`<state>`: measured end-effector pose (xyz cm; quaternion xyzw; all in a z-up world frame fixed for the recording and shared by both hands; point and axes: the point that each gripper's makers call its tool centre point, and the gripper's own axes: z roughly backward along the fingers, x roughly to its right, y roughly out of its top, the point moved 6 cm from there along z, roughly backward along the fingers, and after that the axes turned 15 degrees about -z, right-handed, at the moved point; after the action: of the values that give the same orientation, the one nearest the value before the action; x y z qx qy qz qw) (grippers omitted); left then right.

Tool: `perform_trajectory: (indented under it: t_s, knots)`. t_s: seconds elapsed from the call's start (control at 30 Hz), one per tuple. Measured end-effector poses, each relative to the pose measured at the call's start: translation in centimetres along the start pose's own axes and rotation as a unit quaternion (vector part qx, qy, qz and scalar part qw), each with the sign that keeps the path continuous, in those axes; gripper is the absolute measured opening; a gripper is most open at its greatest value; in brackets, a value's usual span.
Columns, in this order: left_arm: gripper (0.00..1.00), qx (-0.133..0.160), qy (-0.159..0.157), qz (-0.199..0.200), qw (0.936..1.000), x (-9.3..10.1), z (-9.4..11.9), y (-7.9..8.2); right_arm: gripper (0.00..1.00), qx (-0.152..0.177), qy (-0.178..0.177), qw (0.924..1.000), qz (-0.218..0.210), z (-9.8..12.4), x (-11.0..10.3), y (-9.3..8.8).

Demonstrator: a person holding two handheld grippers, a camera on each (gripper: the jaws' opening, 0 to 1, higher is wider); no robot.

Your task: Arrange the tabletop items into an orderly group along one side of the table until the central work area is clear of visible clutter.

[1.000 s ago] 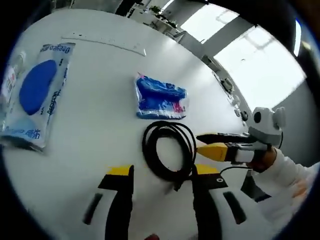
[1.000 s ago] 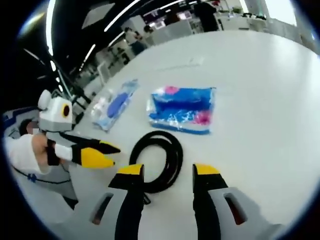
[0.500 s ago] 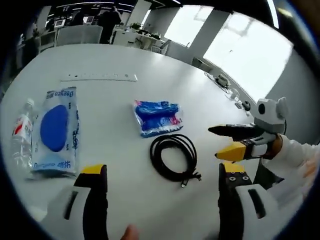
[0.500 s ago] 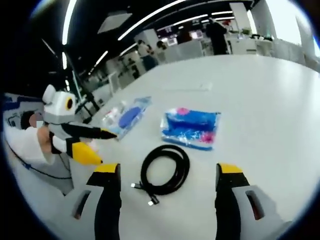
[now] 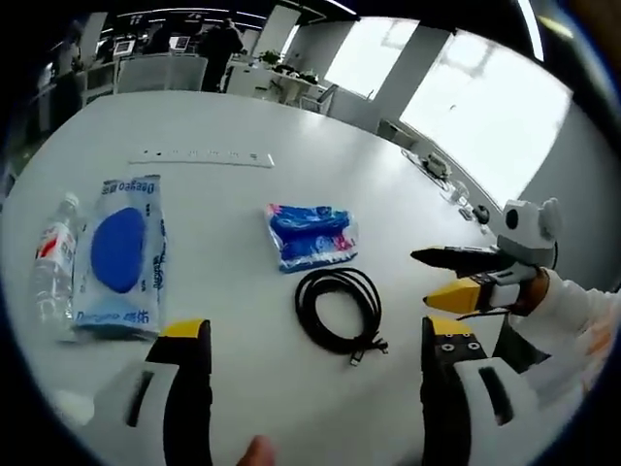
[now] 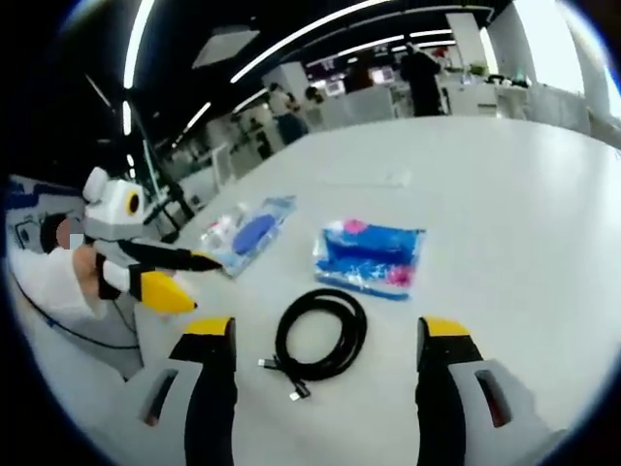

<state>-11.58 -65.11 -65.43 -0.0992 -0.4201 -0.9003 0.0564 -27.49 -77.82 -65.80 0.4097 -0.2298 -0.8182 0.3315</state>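
A black coiled cable point(image 5: 338, 309) lies on the white table point(image 5: 223, 107), just beyond my left gripper point(image 5: 314, 332), which stands open and holds nothing. Past the cable is a blue crinkled packet point(image 5: 310, 236). To the left lie a flat package with a blue disc point(image 5: 121, 254) and a small water bottle point(image 5: 53, 257). My right gripper point(image 5: 422, 278) comes in from the right, open, beside the cable. In the right gripper view, my right gripper point(image 6: 325, 330) is open in front of the cable point(image 6: 320, 335), with the packet point(image 6: 371, 257) behind it and my left gripper point(image 6: 202, 282) open at the left.
A long white strip point(image 5: 202, 157) lies farther back on the table. A white sleeve point(image 5: 572, 330) holds the right gripper near the table's edge. Desks, chairs and people stand in the office beyond. Bare tabletop point(image 6: 505, 194) spreads to the right of the packet.
Over the last second both grippers have drawn back from the cable and their jaws have opened wider. The cable and other items have stayed where they were.
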Motion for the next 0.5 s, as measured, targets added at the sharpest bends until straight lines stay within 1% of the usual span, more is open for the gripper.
perform_trajectory:
  t_s: [0.27, 0.4, 0.5]
  knots:
    - [0.88, 0.003, 0.011, 0.017, 0.9998, -0.2, 0.2, -0.1, 0.74, -0.002, 0.003, 0.9999, 0.012, -0.1, 0.1, 1.1]
    - [0.86, 0.006, 0.017, 0.025, 0.9995, -0.2, 0.4, -0.4, 0.73, -0.009, 0.008, 0.9995, 0.031, -0.4, 0.0, 2.3]
    - [0.84, 0.005, 0.022, 0.040, 0.9989, -0.2, 0.5, -1.0, 0.71, -0.011, 0.013, 0.9989, 0.043, -0.8, -0.2, 3.4]
